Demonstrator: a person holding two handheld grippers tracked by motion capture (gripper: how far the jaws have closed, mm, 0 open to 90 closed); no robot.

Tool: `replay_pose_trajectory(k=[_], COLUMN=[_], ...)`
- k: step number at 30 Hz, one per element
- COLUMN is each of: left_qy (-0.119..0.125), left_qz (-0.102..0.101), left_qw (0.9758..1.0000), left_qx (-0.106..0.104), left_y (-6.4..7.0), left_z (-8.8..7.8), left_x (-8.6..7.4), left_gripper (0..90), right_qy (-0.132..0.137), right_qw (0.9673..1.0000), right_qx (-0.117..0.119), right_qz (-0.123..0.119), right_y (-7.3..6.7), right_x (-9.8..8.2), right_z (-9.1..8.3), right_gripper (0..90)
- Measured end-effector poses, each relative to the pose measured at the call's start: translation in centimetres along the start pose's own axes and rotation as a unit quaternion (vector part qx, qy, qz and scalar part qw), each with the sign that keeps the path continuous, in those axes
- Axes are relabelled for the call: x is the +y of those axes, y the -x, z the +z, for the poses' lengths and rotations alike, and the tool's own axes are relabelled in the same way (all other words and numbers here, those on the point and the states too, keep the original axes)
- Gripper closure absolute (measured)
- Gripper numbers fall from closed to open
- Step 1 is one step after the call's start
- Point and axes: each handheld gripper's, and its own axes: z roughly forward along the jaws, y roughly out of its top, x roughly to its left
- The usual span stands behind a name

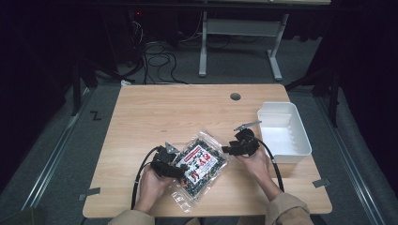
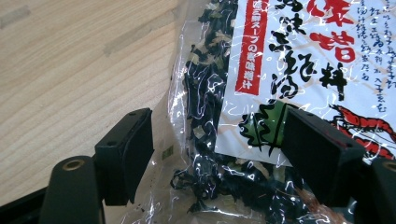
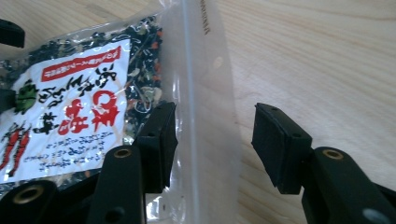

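On the near half of the wooden table (image 1: 155,108), you are bracketing a clear food packet (image 1: 201,165) with both tools: the left gripper (image 2: 217,140) is spreading wide over its dark filled body, the right gripper (image 3: 215,140) is gaping around its flat sealed edge, neither clamping yet. Closing on that slick film alone risks a slip or tear. A white bin (image 1: 284,132) is waiting alongside; cables are crossing the dim grey floor beyond.

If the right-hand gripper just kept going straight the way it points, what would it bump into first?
Most likely the clear sealed edge of the food bag, which already lies between the open jaws of the right gripper.
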Motion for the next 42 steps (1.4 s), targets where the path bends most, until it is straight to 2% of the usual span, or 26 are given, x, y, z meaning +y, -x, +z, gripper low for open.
replay_pose_trajectory(k=[1,6,7,9,11,15,19,23,25,27,29,31,34,36,42], left_qy=[0.000,0.001,0.001,0.001,0.001,0.002,0.002,0.004,0.006,0.006,0.007,0.006,0.008,0.008,0.018], left_qz=[0.000,-0.007,-0.008,-0.006,-0.006,-0.009,-0.014,-0.021,-0.032,-0.053,-0.065,-0.065,-0.061,-0.057,-0.054], left_qw=[1.0000,1.0000,1.0000,1.0000,1.0000,0.9999,0.9998,0.9996,0.9992,0.9978,0.9966,0.9964,0.9964,0.9967,0.9968], left_qx=[0.000,-0.004,-0.004,-0.004,-0.003,-0.008,-0.012,-0.015,-0.024,-0.039,-0.050,-0.054,-0.057,-0.057,-0.056], left_y=[0.0,-0.1,-0.1,-0.1,-0.1,-0.2,-0.4,-0.5,-0.7,-1.1,-1.3,-1.3,-1.1,-1.1,-0.9], left_z=[0.0,0.0,0.0,0.0,0.0,0.0,0.1,0.1,0.1,0.2,0.2,0.2,0.1,0.1,-0.2], left_x=[0.0,0.0,-0.1,-0.1,-0.1,-0.1,-0.2,-0.3,-0.4,-0.6,-0.7,-0.7,-0.8,-0.8,-0.8], left_gripper=[25.6,25.6,25.6,25.5,25.5,25.6,25.6,25.6,25.9,26.7,26.5,26.5,26.5,26.4,27.6], right_qy=[0.000,-0.010,-0.009,-0.007,0.003,0.011,0.004,0.012,0.014,0.018,0.031,0.033,0.028,0.029,0.048], right_qw=[1.0000,0.9993,0.9990,0.9989,0.9990,0.9973,0.9989,0.9988,0.9987,0.9986,0.9982,0.9982,0.9986,0.9985,0.9974], right_qx=[0.000,0.032,0.039,0.044,0.043,0.067,0.047,0.046,0.048,0.050,0.051,0.048,0.020,0.019,0.007], right_qz=[0.000,0.014,0.019,0.018,0.016,0.029,0.006,0.008,0.009,0.005,-0.009,-0.010,-0.041,-0.043,-0.052], right_y=[0.0,0.0,-0.1,-0.2,-0.4,-0.1,-0.5,-0.3,-0.3,-0.4,-0.8,-0.9,-1.5,-1.4,-0.9], right_x=[0.0,0.0,0.0,0.0,-0.2,-0.1,-0.1,-0.4,-0.4,-0.3,-0.2,-0.1,0.4,0.6,1.5], right_z=[0.0,0.8,0.9,0.9,0.8,0.4,0.7,0.7,0.6,0.3,-0.5,-0.7,-1.7,-2.0,-4.7], right_gripper=[51.1,54.6,57.8,59.3,67.0,79.1,85.7,89.4,89.6,89.7,89.6,89.6,89.7,89.7,89.9])
